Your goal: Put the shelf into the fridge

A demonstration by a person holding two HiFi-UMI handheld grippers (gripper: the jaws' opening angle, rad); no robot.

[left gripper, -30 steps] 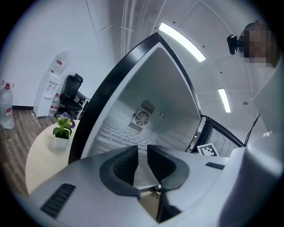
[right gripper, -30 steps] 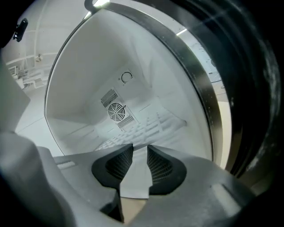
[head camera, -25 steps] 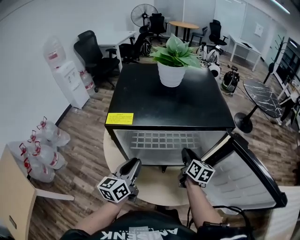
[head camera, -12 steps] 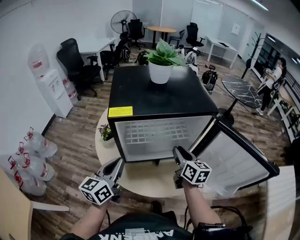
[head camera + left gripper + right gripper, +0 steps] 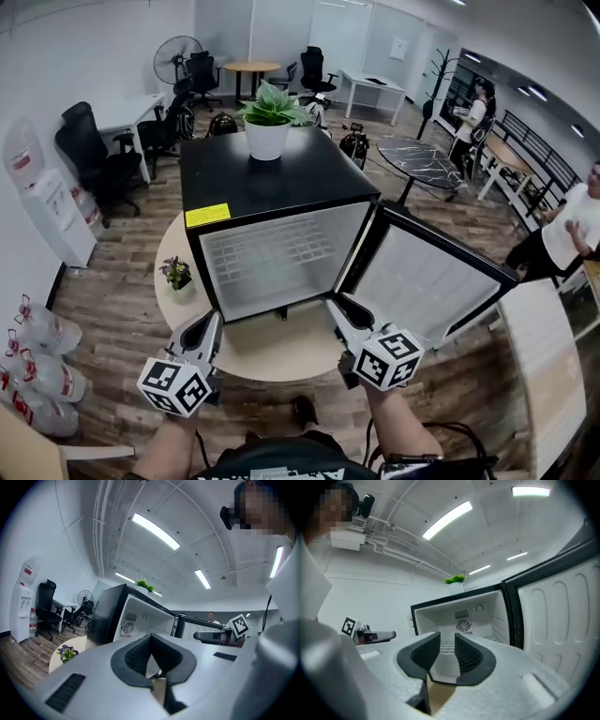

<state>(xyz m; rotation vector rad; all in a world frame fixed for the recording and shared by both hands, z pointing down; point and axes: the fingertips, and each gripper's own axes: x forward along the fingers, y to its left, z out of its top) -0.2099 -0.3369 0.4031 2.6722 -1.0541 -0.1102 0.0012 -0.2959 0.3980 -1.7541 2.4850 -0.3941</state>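
Note:
The black mini fridge (image 5: 272, 183) stands with its door (image 5: 427, 281) swung open to the right. A white wire shelf (image 5: 272, 251) lies inside its white cavity, and it also shows between the right jaws as the shelf (image 5: 446, 645). My left gripper (image 5: 208, 328) hovers in front of the fridge's lower left corner, shut with nothing in it; its pads meet in the left gripper view (image 5: 151, 641). My right gripper (image 5: 337, 309) hangs before the lower right of the opening, open and empty (image 5: 446, 641). Neither touches the fridge.
The fridge sits on a round beige table (image 5: 272, 349) beside a small flowerpot (image 5: 175, 274). A large potted plant (image 5: 269, 117) stands on the fridge top. Water jugs (image 5: 37, 370) lie at the left, office chairs and desks behind, and two people (image 5: 572, 225) stand at the right.
Both grippers have risen and drawn a little back from the fridge front. The head view has swung right, so the fridge now sits left of centre with the door fully in sight.

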